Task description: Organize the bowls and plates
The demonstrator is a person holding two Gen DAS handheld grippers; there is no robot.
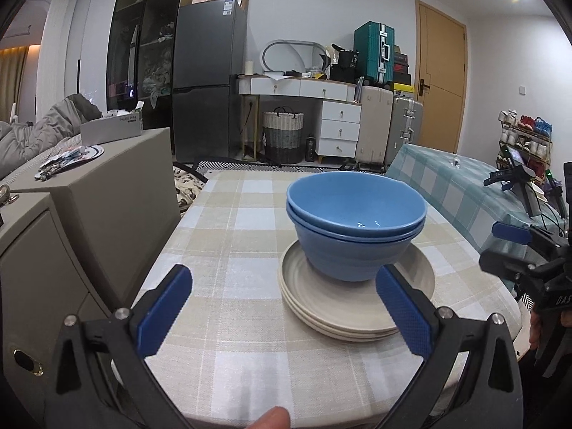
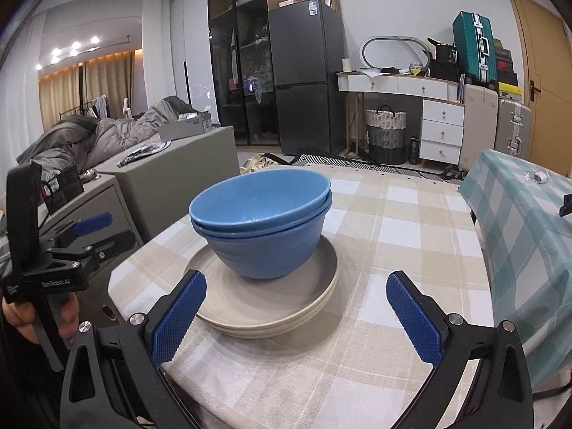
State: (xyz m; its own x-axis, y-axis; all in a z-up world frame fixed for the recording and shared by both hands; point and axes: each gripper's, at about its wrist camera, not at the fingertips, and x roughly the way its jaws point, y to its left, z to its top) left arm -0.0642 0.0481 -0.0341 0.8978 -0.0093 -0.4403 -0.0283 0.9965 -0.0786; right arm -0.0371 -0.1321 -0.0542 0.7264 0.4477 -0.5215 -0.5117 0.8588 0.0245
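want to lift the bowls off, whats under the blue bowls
The two nested blue bowls sit on a stack of beige plates on the checked tablecloth. Three plate rims show; the plate centres are covered.

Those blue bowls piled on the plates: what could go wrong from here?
1. The top bowl sits slightly askew in the lower bowl, so a nudge might tip it.
2. The plates are not squarely aligned, so lifting the whole pile could make it slide.
3. Both tools, left and right, are open close to the pile and might bump it.
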